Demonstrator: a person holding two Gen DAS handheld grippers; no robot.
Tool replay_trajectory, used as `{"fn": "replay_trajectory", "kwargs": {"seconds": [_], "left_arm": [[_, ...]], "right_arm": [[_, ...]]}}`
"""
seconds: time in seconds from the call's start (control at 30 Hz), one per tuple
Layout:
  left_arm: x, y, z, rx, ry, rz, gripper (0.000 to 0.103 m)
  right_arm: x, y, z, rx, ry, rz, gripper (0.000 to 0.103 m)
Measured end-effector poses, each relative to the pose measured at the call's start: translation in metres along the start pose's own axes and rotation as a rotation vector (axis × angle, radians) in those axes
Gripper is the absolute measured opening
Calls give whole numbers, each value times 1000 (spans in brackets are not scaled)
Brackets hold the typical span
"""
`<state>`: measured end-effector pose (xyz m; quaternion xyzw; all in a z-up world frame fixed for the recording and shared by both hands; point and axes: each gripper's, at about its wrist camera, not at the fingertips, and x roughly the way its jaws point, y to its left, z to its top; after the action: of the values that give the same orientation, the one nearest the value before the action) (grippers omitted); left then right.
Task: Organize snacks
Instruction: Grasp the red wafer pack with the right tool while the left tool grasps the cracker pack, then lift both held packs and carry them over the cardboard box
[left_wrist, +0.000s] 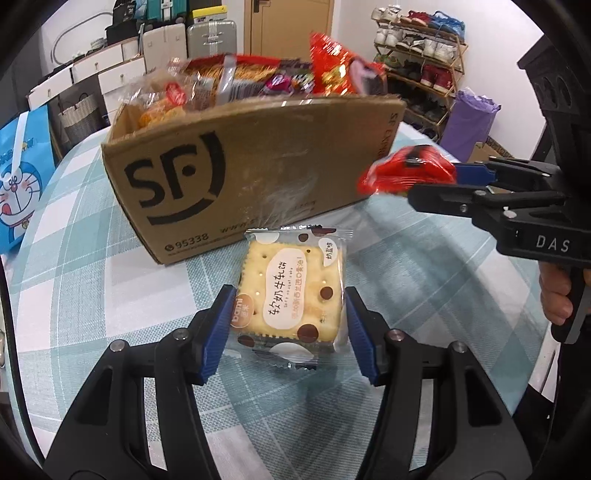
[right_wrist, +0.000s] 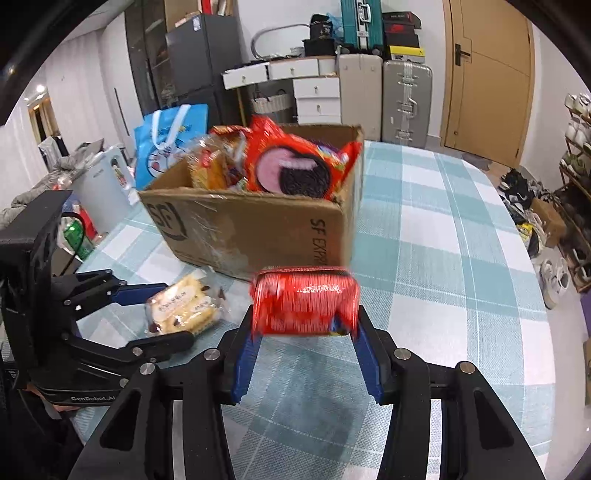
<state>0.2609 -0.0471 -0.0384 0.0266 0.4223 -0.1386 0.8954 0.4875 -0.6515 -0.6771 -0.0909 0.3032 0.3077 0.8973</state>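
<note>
With both claws loaded, lift first: left gripper (left_wrist: 286, 332) pinches the cracker packet (left_wrist: 291, 295) at lower centre, right gripper (right_wrist: 304, 332) clamps the red snack pack (right_wrist: 304, 302) mid-frame; clear the cardboard box (right_wrist: 258, 225) rim above before releasing.

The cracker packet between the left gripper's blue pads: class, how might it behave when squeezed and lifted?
The cracker packet looks flat and thin, so probably light. Its glossy film may slip on the left gripper pads. The square cracker inside seems brittle; a hard squeeze could crack it.
</note>
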Motion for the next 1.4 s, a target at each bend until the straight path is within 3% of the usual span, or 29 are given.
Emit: {"fn": "replay_trajectory", "kwargs": {"seconds": [0.1, 0.33, 0.47, 0.57, 0.63, 0.73, 0.83, 1.1, 1.4], "left_arm": [[-10, -4, 3, 13, -29, -5, 55], [-12, -2, 0, 10, -8, 1, 55], [-11, -3, -4, 1, -8, 3, 55], [-12, -4, -4, 3, -14, 4, 55], [-12, -1, -4, 2, -16, 5, 55], [-12, 3, -3, -3, -18, 7, 55], [-14, 6, -1, -5, -21, 7, 55], [-28, 10, -1, -8, -40, 0, 55], [-65, 11, 2, -4, -117, -8, 55]], "right_arm": [[-9, 6, 3, -18, -19, 8, 37], [16, 10, -8, -59, 103, -4, 38], [26, 16, -13, -71, 130, -3, 63], [35, 22, -16, -84, 147, -27, 72], [38, 27, -18, -115, 149, -64, 72], [39, 28, -21, -136, 152, -93, 58], [35, 21, -22, -120, 147, -79, 50], [14, 11, -13, -77, 77, -29, 50], [-26, 24, 1, -88, -53, 41, 50]]}}
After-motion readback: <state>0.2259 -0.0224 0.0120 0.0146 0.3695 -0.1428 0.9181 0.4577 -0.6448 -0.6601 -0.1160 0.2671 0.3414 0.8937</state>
